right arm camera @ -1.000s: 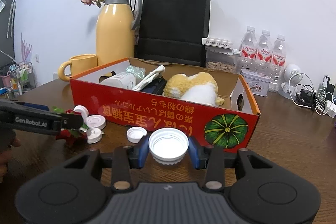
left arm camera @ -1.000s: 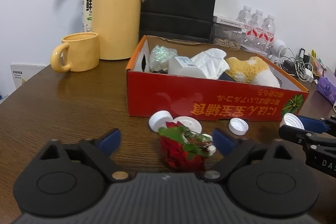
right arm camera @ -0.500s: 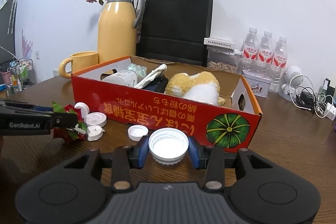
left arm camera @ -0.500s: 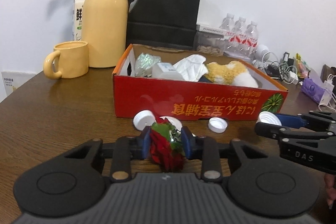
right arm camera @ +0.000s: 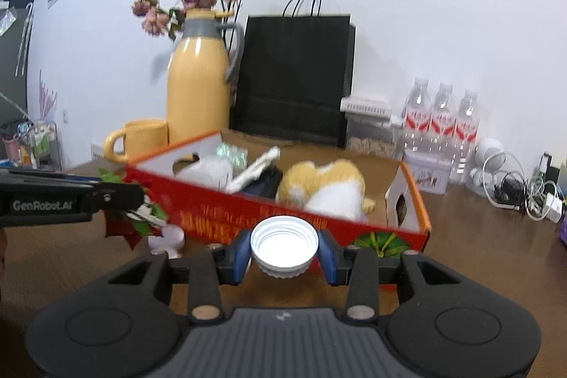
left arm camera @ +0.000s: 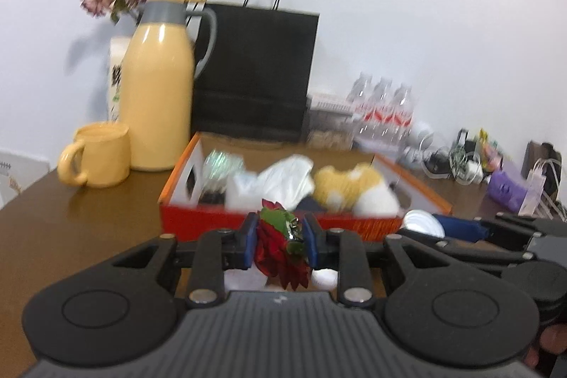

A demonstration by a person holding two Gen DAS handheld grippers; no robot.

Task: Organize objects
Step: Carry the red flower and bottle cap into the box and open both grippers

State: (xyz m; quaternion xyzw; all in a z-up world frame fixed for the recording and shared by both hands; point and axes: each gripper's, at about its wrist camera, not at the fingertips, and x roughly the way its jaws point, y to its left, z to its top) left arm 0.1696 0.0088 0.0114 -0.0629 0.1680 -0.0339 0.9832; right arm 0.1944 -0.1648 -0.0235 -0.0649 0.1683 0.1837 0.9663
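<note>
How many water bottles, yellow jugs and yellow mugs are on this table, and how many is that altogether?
Water bottles: 3
Yellow jug: 1
Yellow mug: 1
Total: 5

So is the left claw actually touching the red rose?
Touching. In the left wrist view, the left claw has both blue pads pressed against the red rose.
</note>
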